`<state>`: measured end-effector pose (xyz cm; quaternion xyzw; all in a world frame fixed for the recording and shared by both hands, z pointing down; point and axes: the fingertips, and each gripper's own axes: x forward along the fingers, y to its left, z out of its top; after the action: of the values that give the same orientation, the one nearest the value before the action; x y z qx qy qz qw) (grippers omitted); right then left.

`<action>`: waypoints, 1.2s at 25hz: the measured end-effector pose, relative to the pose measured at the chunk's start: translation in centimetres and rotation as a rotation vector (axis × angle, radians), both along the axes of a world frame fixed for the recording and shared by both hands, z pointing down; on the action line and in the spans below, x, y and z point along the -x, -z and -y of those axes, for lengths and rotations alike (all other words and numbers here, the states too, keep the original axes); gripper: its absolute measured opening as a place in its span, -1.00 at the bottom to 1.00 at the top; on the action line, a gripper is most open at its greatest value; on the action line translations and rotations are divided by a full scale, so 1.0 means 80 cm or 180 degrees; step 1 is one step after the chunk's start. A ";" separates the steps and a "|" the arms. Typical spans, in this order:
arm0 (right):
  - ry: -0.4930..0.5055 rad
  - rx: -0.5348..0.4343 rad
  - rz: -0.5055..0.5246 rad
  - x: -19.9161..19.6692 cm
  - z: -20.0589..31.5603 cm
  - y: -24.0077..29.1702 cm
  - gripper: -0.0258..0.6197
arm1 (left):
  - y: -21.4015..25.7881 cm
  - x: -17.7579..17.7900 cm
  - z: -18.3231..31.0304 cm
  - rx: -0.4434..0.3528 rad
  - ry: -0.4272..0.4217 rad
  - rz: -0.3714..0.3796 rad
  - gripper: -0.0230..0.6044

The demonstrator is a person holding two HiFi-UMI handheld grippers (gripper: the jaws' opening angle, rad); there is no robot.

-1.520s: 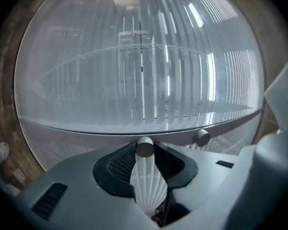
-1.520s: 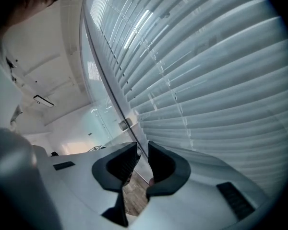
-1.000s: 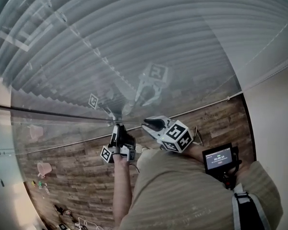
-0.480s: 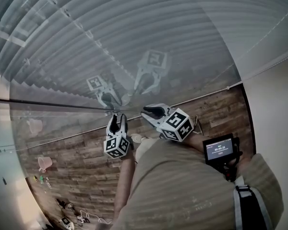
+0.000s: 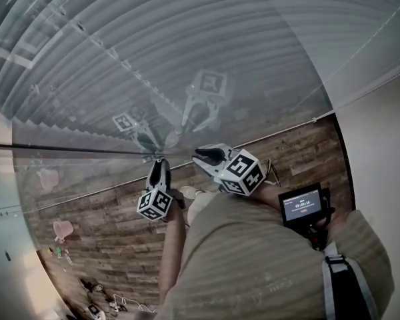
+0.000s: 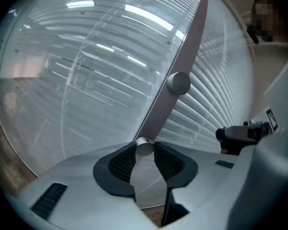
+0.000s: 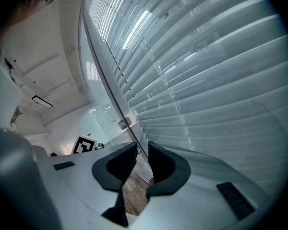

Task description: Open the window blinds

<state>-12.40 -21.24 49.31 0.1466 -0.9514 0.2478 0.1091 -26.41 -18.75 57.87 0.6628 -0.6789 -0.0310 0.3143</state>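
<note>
Across the upper part of the head view, the window blinds (image 5: 187,39) spread in long overlapping slats, a sheen over them mirroring both grippers. Their grey tilt wand (image 6: 189,37) slants down in front. The left gripper (image 6: 144,147) has just been closing, and its pads pinch the wand's round lower end. Just beside it, the right gripper (image 7: 141,150) stands narrowly apart; a thin dark strip (image 7: 108,95) runs through the gap, clear of both pads. Below lies a wooden floor (image 5: 107,232).
</note>
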 end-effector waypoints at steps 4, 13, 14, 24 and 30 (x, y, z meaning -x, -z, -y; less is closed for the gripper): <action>0.0020 -0.0012 0.0001 0.002 -0.001 0.001 -0.68 | 0.000 0.004 0.000 -0.0063 0.0053 -0.0341 -0.50; 0.0015 0.0015 0.0011 0.000 -0.001 -0.002 -0.68 | 0.001 0.005 0.003 -0.0237 0.0192 -0.1232 -0.50; 0.0014 0.0017 0.0013 0.000 -0.001 -0.002 -0.68 | 0.001 0.006 0.003 -0.0274 0.0225 -0.1396 -0.50; 0.0027 0.0026 0.0020 0.000 -0.003 -0.002 -0.68 | -0.003 0.009 0.005 -0.0579 0.0467 -0.2703 -0.50; 0.0038 0.0035 0.0011 0.001 -0.004 -0.003 -0.68 | -0.010 0.012 0.004 -0.0719 0.0603 -0.3261 -0.50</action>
<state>-12.46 -20.94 49.56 0.1399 -0.9511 0.2526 0.1096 -27.35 -19.05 58.64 0.5282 -0.4878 -0.4519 0.5281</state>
